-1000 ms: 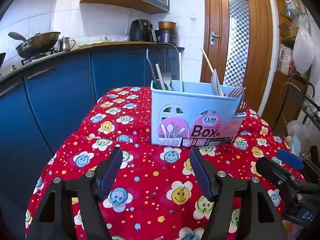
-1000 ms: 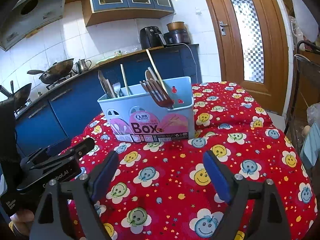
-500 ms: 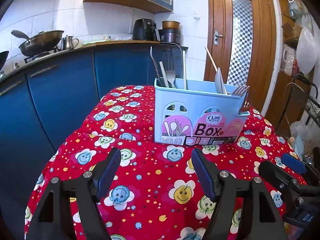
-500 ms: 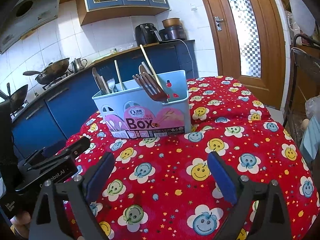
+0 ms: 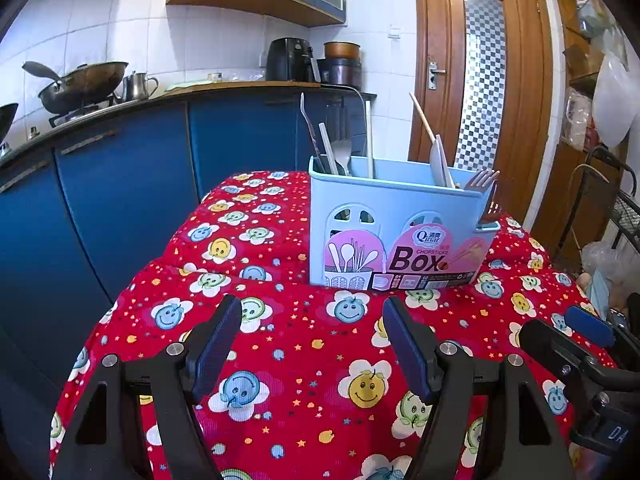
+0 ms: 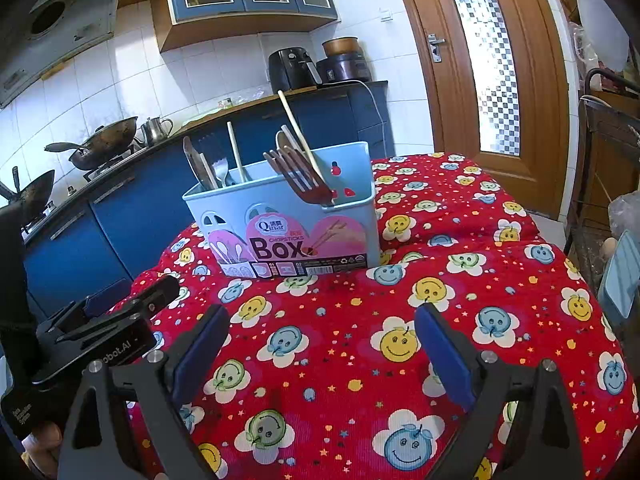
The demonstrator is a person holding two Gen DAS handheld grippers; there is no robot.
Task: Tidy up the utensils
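Both tongs have moved a little back from the utensil box (image 5: 394,236); left tongs (image 5: 312,344) and right tongs (image 6: 322,344) stand wide open, empty, above the bench (image 6: 500,280).

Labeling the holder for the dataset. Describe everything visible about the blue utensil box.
The box is a light blue, plastic-looking rectangular holder, standing upright on the red smiley tablecloth. Its front has arched cutouts and a pink label reading "Chopsticks Box". Forks, chopsticks and other utensils stand or lean inside, sticking out above the rim. Neither gripper touches it.
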